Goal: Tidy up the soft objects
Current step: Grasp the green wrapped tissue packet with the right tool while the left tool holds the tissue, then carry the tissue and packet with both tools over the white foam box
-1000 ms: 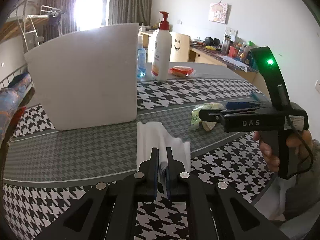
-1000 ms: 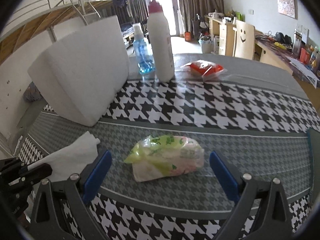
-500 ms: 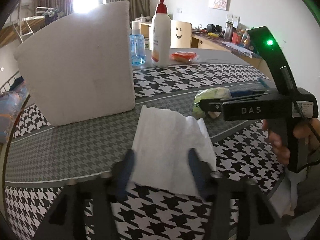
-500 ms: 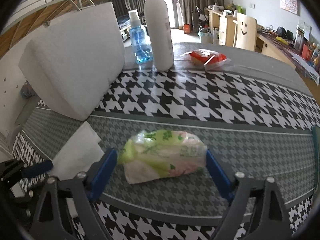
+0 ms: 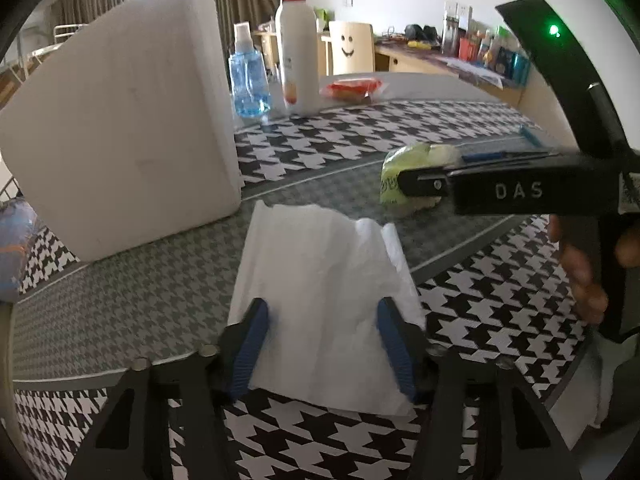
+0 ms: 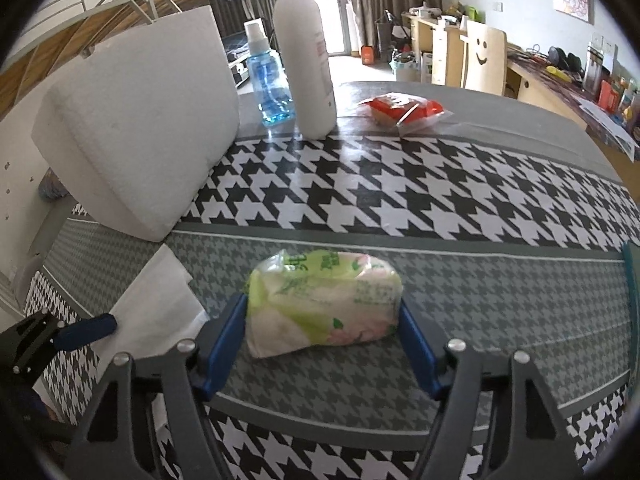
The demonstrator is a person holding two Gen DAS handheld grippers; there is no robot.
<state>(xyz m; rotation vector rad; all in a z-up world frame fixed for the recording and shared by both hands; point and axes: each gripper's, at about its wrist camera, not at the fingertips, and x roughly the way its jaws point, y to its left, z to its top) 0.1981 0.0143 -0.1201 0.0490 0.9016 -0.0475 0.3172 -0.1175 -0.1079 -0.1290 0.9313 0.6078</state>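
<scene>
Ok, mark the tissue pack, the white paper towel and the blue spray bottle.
tissue pack [image 6: 324, 304]: right wrist view, middle of its plastic wrapper.
white paper towel [image 5: 320, 288]: left wrist view, centre of the flat sheet.
blue spray bottle [image 6: 270, 88]: right wrist view, its clear blue body.

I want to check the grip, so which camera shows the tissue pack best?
Right wrist view: the tissue pack lies whole and centred between the right gripper's open blue fingers. In the left wrist view only its green end shows, the rest hidden behind that gripper's body.

Foam block [image 6: 136, 128] and bottles [image 6: 304, 52] wall the table's far-left side.
</scene>
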